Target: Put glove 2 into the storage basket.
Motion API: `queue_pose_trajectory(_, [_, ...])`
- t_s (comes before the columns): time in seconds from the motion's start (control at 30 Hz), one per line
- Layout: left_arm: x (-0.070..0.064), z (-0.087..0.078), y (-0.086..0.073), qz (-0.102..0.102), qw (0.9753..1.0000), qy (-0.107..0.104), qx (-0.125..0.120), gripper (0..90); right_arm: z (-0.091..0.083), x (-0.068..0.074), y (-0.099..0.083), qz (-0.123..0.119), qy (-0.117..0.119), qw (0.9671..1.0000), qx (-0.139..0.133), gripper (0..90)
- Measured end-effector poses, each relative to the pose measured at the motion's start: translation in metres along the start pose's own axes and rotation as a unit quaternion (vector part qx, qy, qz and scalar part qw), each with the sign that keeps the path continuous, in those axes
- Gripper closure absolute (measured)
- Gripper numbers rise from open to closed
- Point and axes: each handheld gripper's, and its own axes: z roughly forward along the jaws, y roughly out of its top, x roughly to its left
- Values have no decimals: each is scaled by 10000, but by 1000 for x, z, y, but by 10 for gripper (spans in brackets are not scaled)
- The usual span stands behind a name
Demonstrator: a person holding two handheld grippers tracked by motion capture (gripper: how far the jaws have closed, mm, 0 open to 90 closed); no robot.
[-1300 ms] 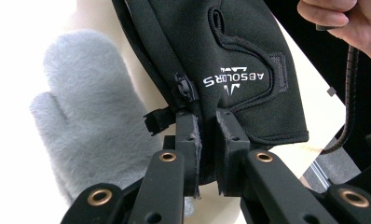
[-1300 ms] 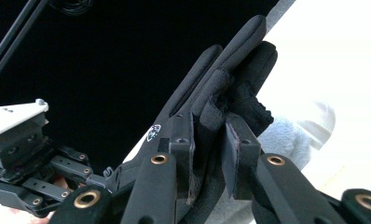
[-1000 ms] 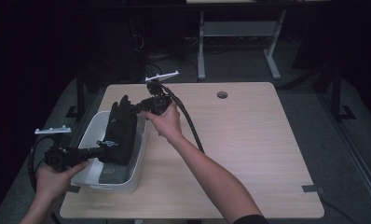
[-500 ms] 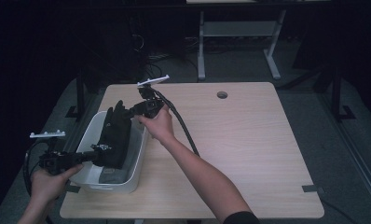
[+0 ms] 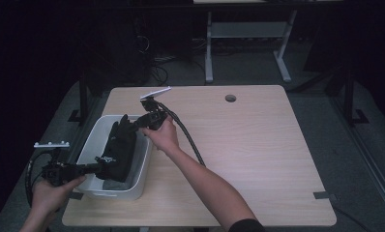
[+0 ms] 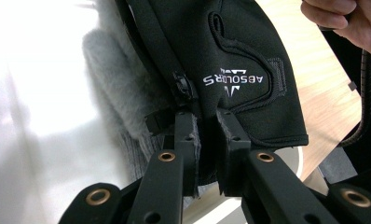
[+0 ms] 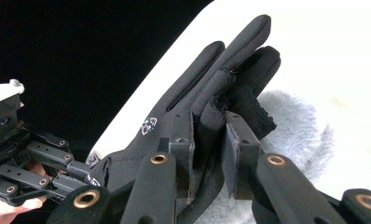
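A black glove [image 5: 119,150] with white lettering is stretched lengthwise over a white bin [image 5: 91,140]. My left gripper [image 5: 101,167] is shut on the glove's cuff end [image 6: 239,56]; its jaws pinch the fabric beside the zipper [image 6: 207,116]. My right gripper [image 5: 133,124] is shut on the glove's fingers [image 7: 221,60], and its pads [image 7: 234,140] clamp one finger [image 7: 210,119]. Under the glove in the bin lies a grey fuzzy cloth [image 6: 113,79], which the right gripper view [image 7: 291,126] also catches. The left gripper [image 7: 30,158] appears far off at the lower left of that view.
The bin stands at the left side of a light wooden table [image 5: 258,154] with a cable hole [image 5: 230,98] near its far edge. A thick black cable [image 5: 185,135] trails from the right gripper across the tabletop. Dark floor and desk legs [image 5: 209,43] lie beyond.
Both grippers have carried the glove left and down, so it now hangs lower into the bin. The left hand has drawn back toward the table's near left corner.
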Motion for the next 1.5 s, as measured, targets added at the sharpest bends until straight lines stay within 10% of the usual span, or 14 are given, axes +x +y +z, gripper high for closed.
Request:
queue_pose_trajectory(0.6, [11,4,-9,-173,9996,-36,213,724,16,-12,-10,127,-125,9993,319,702])
queue_pose_trajectory(1.5, [-14,-11,23,100,9997,-5,-201,545,-33,-18,-5,214,114,9996,-171,586])
